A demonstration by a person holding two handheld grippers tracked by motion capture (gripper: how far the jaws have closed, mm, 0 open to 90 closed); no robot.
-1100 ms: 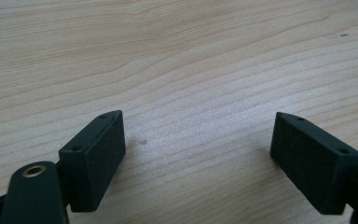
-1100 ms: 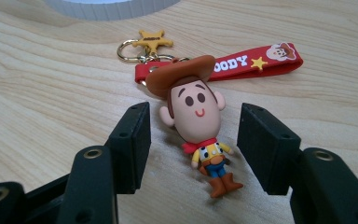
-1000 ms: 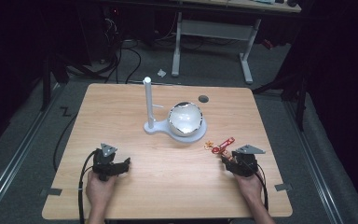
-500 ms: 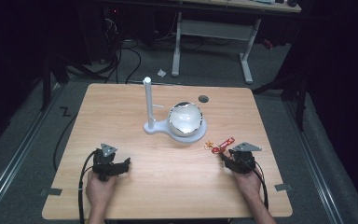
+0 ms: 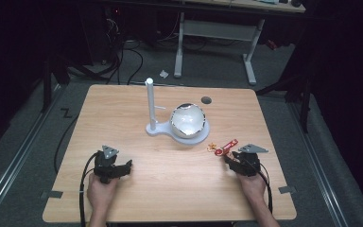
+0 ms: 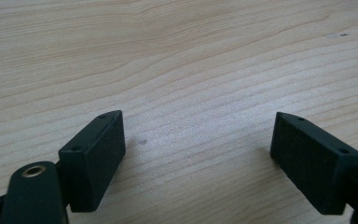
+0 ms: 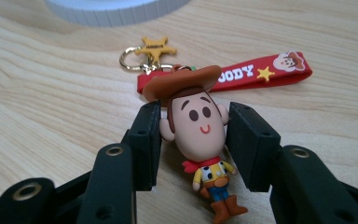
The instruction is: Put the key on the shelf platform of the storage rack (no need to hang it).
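Closing of the right gripper [image 7: 193, 135] is the one change since the earlier high-view frames: its jaws have just been coming together, and the right gripper view has them set on either side of the head of a small cowboy figure keychain [image 7: 200, 140], the pads at its ears and cheeks. Both hands sit where they were, and the keychain lies in the same spot on the wooden table [image 5: 170, 189], on the right side, just ahead of the right gripper [image 5: 234, 161] and near-right of the white stand [image 5: 170, 127]. Figure lies flat on the table, feet toward the camera, hat away; its red strap [image 7: 261, 72] and the yellow star charm [image 7: 156, 48] on a gold ring trail off beyond it, resting on the wood. Left gripper [image 6: 198, 154] stands wide, nothing between its jaws, bare table beneath; in the high view it rests at the near left [image 5: 118, 168], well apart from the keychain. The stand carries an upright white post [image 5: 149, 101] and a shiny globe [image 5: 187, 120] on its base. Judgement: the grasp on the figure's head looks made or nearly made, not lifted yet. Rounded head between flat pads could slip or swivel on lifting; strap and charm will dangle.
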